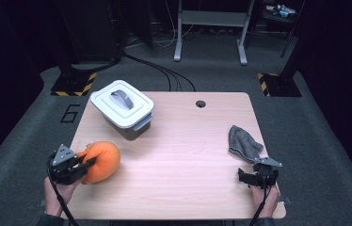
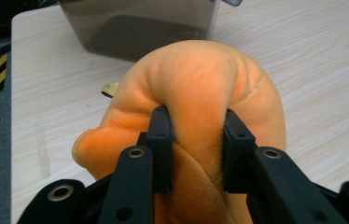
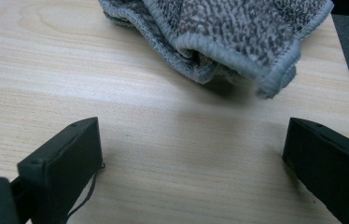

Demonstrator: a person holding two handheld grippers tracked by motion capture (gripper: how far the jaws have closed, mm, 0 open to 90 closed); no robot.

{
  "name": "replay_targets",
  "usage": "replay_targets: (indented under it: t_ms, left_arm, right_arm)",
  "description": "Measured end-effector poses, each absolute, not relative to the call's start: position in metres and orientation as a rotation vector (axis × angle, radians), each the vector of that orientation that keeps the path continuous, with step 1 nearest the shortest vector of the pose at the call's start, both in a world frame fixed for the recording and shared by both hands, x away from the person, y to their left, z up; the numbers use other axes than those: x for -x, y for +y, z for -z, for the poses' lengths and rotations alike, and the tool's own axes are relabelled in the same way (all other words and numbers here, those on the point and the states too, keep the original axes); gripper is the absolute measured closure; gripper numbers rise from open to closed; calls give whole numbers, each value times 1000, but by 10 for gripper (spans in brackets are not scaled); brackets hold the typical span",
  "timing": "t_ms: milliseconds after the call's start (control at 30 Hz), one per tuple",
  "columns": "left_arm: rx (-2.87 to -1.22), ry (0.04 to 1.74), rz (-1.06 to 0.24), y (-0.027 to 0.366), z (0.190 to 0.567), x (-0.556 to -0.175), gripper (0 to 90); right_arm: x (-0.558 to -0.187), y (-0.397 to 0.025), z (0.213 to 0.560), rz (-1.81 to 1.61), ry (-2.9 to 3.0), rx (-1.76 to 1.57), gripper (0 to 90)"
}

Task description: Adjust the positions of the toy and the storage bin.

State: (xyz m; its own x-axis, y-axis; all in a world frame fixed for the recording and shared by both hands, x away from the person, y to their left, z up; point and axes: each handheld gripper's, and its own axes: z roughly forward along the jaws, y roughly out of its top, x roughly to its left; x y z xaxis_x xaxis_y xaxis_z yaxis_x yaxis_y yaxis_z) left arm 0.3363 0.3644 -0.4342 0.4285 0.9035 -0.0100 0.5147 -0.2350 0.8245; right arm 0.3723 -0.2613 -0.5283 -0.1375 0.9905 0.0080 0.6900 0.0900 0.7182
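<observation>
The left tongs squeeze the orange soft toy near the box, whose lid is on. The right tongs wait wide apart by the cloth.

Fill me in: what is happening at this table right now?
A person works two handheld grippers at a wooden table. The left gripper is shut on an orange plush toy, pinching a fold of it near the front left of the table. The right gripper is open, its jaws wide apart just short of a grey cloth. A lidded container sits behind the toy.
</observation>
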Motion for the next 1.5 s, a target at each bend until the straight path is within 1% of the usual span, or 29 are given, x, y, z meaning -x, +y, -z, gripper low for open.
replay_targets:
  t_ms: [333, 400, 533, 600, 667, 800, 933, 1033, 1167, 1500]
  left_arm:
    - [-1864, 1264, -613, 385, 437, -332, 698]
    - [-1879, 1277, -597, 389, 438, -332, 695]
    - [-1897, 1321, -570, 394, 452, -335, 678]
    - [-1863, 1334, -561, 397, 458, -334, 663]
    - [-1860, 1342, -565, 399, 459, -334, 627]
    - [-1861, 1354, -577, 398, 455, -334, 477]
    - [-1858, 1362, -588, 396, 450, -335, 345]
    - [-1849, 1357, -597, 394, 447, -335, 279]
    - [-1848, 1347, -596, 393, 440, -335, 222]
    - [-1840, 1299, -611, 378, 423, -345, 162]
  right_arm:
    - [-372, -261, 528, -805, 1885, -1647, 36]
    - [-372, -261, 528, -805, 1884, -1647, 36]
    - [-372, -261, 528, -804, 1882, -1652, 36]
    - [-372, -261, 528, -804, 1884, -1647, 36]
    - [-372, -261, 528, -803, 1883, -1646, 36]
    - [-372, -260, 529, -808, 1877, -1650, 36]
    - [-372, -261, 529, -808, 1878, -1650, 36]
    - [-372, -261, 529, -808, 1879, -1650, 36]
    - [-372, -261, 529, -809, 1879, -1649, 36]
    - [-372, -261, 529, -809, 1884, -1643, 36]
